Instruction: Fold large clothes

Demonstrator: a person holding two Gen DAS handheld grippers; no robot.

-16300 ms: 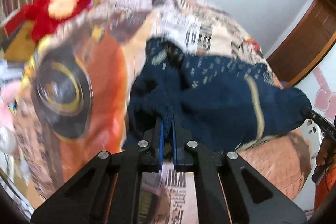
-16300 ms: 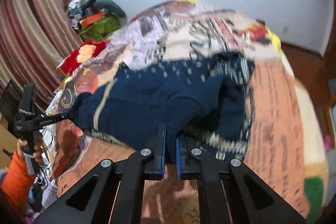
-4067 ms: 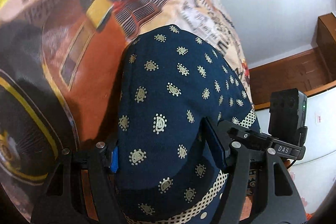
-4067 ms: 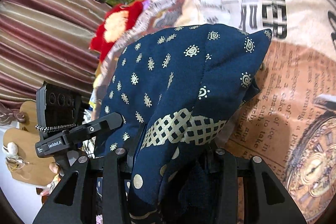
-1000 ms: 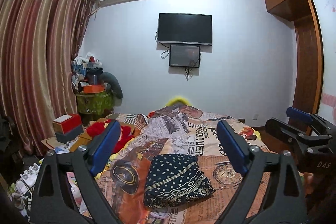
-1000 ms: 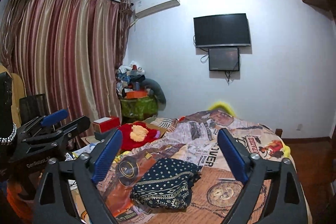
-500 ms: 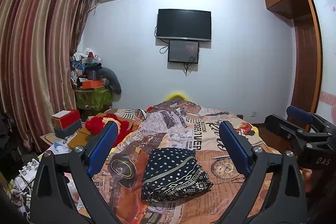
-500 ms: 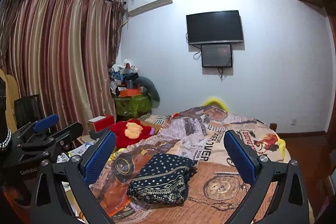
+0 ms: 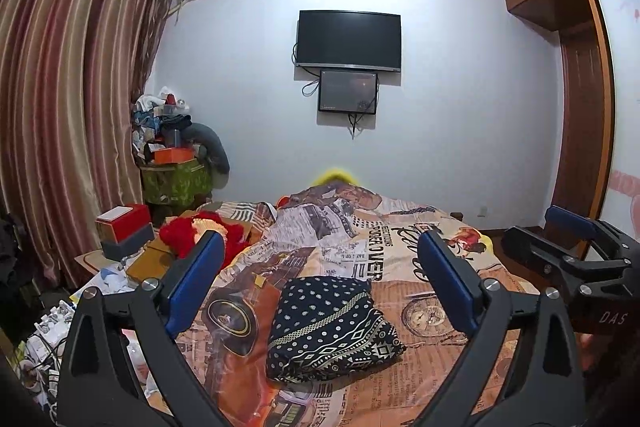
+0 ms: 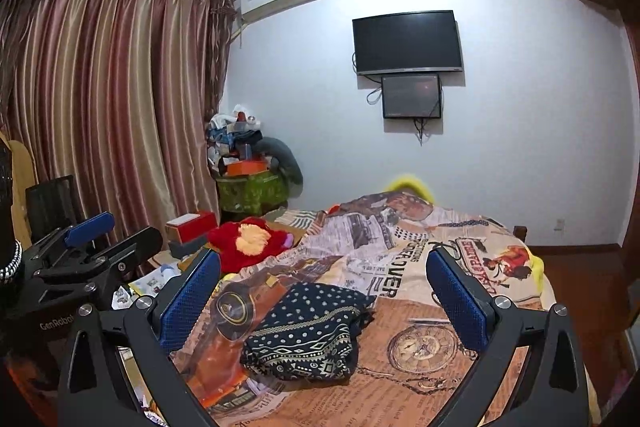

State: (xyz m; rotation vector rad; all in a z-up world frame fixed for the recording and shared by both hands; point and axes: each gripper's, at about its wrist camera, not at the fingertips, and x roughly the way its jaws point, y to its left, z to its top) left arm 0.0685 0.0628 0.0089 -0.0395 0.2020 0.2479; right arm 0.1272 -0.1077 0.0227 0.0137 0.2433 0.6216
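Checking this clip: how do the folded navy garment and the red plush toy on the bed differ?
The folded navy garment is dark blue with pale dots and geometric bands; the red plush toy is bright red with a yellow patch. The garment lies flat mid-bed, between the open jaws of both views; the plush sits bulky at the bed's left edge. Both are soft and touched by neither gripper.

Home bedroom, bed (image 9: 400, 267) with printed cover, wall television (image 9: 348, 41), striped curtains (image 10: 112, 107)

Navy patterned garment (image 9: 330, 323) (image 10: 306, 333) folded compact, lying on bed.
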